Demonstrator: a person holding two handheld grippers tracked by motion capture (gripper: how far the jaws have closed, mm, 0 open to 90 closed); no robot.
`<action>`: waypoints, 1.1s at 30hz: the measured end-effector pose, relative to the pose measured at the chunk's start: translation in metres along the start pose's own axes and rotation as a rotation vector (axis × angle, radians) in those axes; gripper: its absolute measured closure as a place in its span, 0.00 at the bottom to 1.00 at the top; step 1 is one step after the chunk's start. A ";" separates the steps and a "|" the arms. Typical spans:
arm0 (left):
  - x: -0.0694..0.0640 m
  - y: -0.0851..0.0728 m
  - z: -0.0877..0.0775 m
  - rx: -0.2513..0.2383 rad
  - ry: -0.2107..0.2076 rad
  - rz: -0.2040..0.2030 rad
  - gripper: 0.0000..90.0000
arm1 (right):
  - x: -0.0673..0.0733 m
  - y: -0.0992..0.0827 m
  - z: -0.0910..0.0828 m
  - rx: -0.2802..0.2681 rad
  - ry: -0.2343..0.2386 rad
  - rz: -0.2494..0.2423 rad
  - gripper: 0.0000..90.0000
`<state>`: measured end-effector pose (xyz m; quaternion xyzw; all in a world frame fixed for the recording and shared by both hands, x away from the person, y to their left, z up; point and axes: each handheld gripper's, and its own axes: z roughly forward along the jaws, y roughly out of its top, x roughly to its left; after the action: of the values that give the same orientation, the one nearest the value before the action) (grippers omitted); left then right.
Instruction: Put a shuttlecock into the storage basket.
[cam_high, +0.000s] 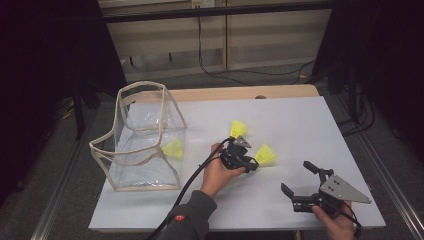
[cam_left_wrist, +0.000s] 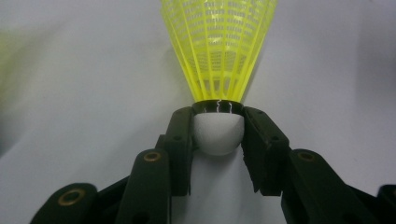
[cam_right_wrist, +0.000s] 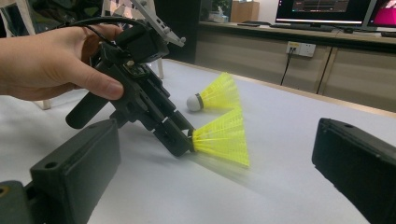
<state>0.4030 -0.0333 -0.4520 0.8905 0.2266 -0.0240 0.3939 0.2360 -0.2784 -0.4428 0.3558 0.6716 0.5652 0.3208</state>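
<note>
One shuttlecock (cam_high: 173, 148) already in bag (cam_high: 142, 137), left of frame. Left gripper (cam_high: 251, 164) jaws clamped on second shuttlecock (cam_high: 265, 155), centre; third shuttlecock (cam_high: 238, 128) lies on counter (cam_high: 300, 125). Right gripper (cam_high: 297, 181) jaws apart, empty.

clear bag (cam_high: 145, 145) | 2 loose shuttlecocks (cam_high: 239, 128) | white table (cam_high: 300, 130)

A white table (cam_high: 300, 130) is seen, its far edge showing bare wood. On it are set a clear bag (cam_high: 145, 145) (at the left) and two yellow shuttlecocks (cam_high: 239, 128) near the middle.
</note>
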 end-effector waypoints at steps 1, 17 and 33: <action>0.000 0.000 0.000 0.002 -0.002 -0.002 0.72 | 0.000 0.000 0.000 0.000 0.000 0.000 0.01; -0.002 0.003 -0.014 0.038 -0.026 -0.085 0.72 | 0.000 0.000 0.001 -0.003 0.000 0.001 0.01; -0.004 0.006 -0.031 0.036 -0.040 -0.094 0.72 | 0.000 0.000 0.002 -0.003 -0.005 0.004 0.01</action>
<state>0.3979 -0.0163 -0.4251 0.8852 0.2596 -0.0642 0.3808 0.2377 -0.2777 -0.4431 0.3581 0.6694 0.5659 0.3215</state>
